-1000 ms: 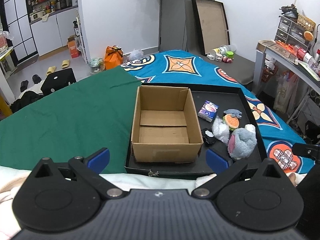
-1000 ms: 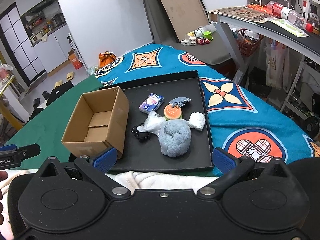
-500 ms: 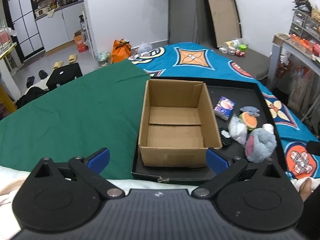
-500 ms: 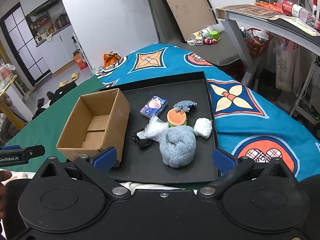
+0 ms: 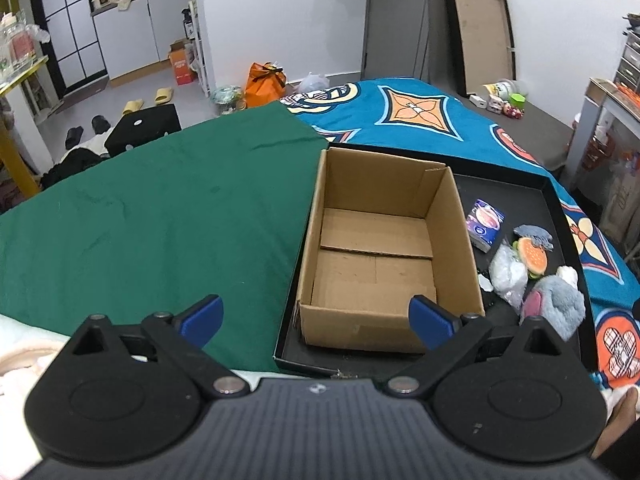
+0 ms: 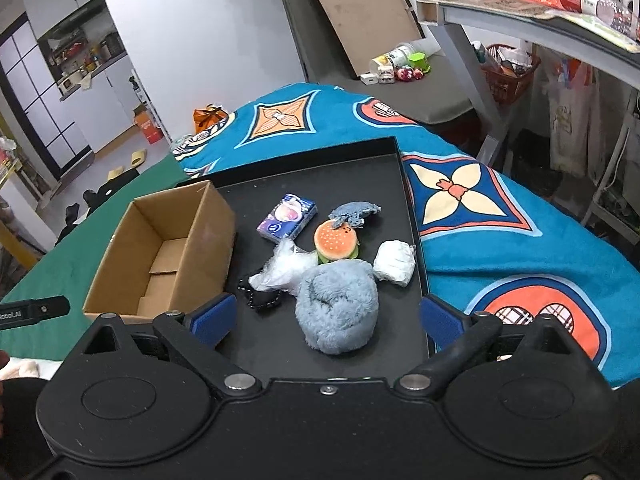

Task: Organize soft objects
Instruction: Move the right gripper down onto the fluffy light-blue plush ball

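Grey plush (image 6: pixel 338 306) looked light, squashy; we'd pinch its bulging middle. Right gripper (image 6: pixel 326 316) was closing, nothing between; left gripper (image 5: pixel 316 316) apart.

I see both wrist views evenly lit by soft indoor light with no hard beam; the white wall (image 5: pixel 280 20) is bright but not blown out. Shadows are faint: a soft one inside the box (image 5: pixel 384 240) and under the grey plush (image 6: pixel 338 304). The black tray (image 6: pixel 360 168) shows a dull sheen and no strong glare. Focus is sharp in the middle, and the crinkled bag (image 6: pixel 284 266) reads clearly. The fisheye bends straight lines hard toward the edges, so the desk (image 6: pixel 520 28) curves, and the corners darken. I notice no motion blur.
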`<state>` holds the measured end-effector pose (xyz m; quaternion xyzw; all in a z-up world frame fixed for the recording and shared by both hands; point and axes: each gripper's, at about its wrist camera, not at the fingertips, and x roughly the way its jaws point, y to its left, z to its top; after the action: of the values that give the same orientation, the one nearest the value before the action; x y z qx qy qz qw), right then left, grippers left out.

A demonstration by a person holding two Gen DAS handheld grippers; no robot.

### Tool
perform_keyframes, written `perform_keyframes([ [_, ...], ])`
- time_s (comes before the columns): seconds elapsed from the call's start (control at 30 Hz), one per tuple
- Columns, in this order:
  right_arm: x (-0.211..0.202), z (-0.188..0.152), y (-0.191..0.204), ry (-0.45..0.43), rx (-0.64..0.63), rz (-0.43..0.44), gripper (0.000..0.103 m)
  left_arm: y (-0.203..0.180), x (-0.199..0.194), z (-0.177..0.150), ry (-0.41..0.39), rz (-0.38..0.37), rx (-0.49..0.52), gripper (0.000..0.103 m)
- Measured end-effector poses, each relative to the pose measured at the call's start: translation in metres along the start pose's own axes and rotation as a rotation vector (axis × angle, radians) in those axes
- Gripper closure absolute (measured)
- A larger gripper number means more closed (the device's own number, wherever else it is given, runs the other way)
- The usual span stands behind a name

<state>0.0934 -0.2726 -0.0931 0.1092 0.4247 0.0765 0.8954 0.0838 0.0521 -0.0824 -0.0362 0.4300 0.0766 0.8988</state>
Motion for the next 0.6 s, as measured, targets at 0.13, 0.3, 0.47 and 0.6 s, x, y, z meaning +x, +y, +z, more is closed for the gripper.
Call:
perform_keyframes([
  [0.13, 0.012, 0.001, -0.006, 0.008, 0.027, 0.011, 0.006, 0.000, 0.009, 0.003, 0.016, 0.009, -0.013, 0.010],
  [0.3, 0.034, -0.002, -0.008, 0.045, 0.054, 0.023, 0.012, 0.000, 0.022, 0.004, 0.037, 0.012, -0.023, 0.017],
  [0.47, 0.052, -0.004, -0.006, 0.083, 0.057, 0.018, 0.012, 0.004, 0.035, 0.004, 0.062, 0.029, -0.052, 0.028],
  [0.6, 0.067, -0.006, -0.006, 0.108, 0.063, 0.017, 0.010, 0.008, 0.045, 0.007, 0.088, 0.044, -0.086, 0.033],
])
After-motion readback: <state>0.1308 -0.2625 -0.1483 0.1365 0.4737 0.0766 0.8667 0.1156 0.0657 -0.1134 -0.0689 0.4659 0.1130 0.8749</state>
